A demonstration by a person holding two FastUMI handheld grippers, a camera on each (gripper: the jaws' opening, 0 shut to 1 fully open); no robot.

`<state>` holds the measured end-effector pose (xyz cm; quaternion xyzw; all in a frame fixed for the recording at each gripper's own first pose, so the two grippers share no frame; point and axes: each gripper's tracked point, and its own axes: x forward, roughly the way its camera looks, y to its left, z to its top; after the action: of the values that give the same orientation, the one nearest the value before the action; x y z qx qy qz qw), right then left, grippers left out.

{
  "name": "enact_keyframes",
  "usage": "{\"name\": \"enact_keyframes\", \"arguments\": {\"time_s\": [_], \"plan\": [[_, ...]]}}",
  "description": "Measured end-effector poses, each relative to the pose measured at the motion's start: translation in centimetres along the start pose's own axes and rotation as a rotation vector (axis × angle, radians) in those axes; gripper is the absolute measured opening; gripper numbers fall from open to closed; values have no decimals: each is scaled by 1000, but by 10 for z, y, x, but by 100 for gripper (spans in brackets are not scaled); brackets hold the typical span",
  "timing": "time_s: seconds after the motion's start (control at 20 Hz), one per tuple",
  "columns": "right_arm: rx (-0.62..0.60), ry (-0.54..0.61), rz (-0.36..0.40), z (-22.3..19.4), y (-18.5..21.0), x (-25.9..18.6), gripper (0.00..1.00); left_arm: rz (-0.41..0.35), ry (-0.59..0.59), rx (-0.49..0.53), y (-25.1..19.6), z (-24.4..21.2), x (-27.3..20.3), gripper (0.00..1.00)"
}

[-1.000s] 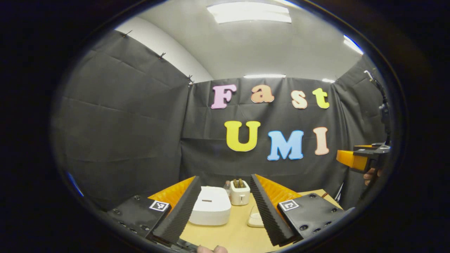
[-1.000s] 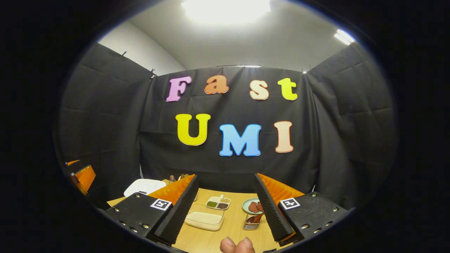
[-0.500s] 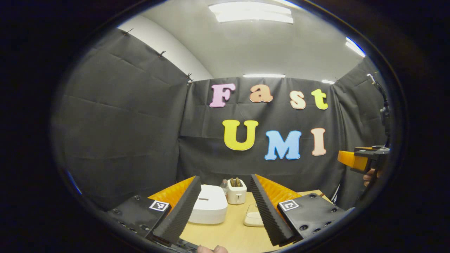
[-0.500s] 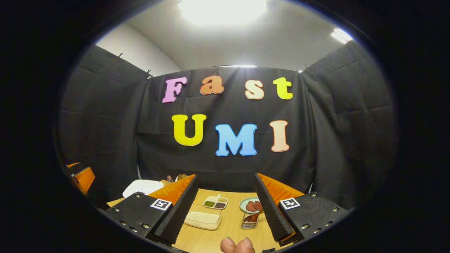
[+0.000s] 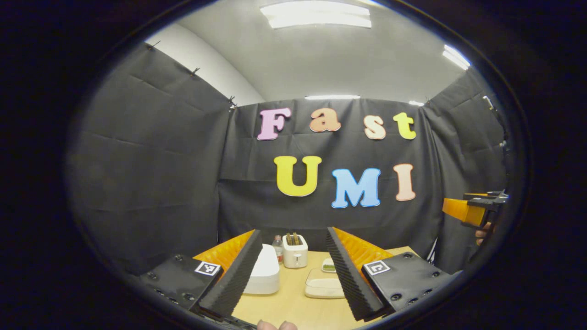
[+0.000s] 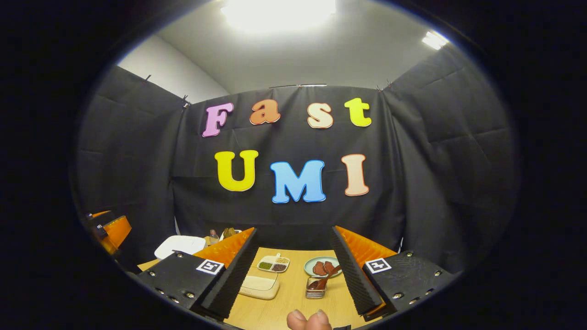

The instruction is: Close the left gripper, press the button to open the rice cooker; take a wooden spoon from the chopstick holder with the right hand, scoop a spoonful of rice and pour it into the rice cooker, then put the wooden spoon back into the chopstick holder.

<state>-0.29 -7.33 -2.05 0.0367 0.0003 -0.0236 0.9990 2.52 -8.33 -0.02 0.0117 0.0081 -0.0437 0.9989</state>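
The worktop [image 5: 293, 305] carries the white rice cooker [image 5: 265, 275] at lower centre-left. Both grippers' jaws gape, released, grasping nothing. The left gripper [image 5: 293, 270] should clench first, then press the button squarely.

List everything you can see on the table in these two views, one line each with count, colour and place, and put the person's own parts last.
Rice cooker: one, white, lid down, left side of the table.
Toaster: one, white, behind the rice cooker.
Bottle: one, clear, left of the toaster.
Lidded box: one, pale, near the table's middle.
Divided dish: one, white, holding green, dark and pale grains, behind the box.
Plate: one, pale green, with reddish-brown pieces, right of the divided dish.
Chopstick holder: one, metal, in front of the plate.
Wooden spoon: one, brown, leaning out of the holder.
Table: one, light wood.
Left gripper: fingers apart.
Right gripper: fingers apart.
Fingertips: bottom edge.
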Motion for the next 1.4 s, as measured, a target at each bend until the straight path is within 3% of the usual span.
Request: {"name": "enact_keyframes", "arguments": {"time_s": [0.15, 0.2, 0.35, 0.75, 1.0, 1.05, 1.3, 1.4], "plan": [[17, 9, -22, -11, -16, 11, 96, -19, 7, 23, -13, -4, 12, 99], [28, 7, -22, -10, -15, 13, 97, -23, 7, 30, -13, -4, 18, 95], [42, 23, -71, -19, -20, 28, 97, -58, 26, 7, -8, -21, 41, 95], [2, 69, -209, -34, 29, 55, 99, -125, 107, -8, 68, -86, 142, 95], [-27, 66, -266, -29, 57, 50, 99, -68, 210, -6, 127, -147, 200, 94], [-41, 67, -271, -29, 60, 50, 99, -61, 234, -7, 135, -159, 212, 82], [-58, 93, -287, -32, 69, 46, 99, 59, 351, 3, 180, -222, 254, 46], [-74, 102, -290, -36, 71, 46, 99, 71, 413, -37, 187, -250, 269, 30]]}}
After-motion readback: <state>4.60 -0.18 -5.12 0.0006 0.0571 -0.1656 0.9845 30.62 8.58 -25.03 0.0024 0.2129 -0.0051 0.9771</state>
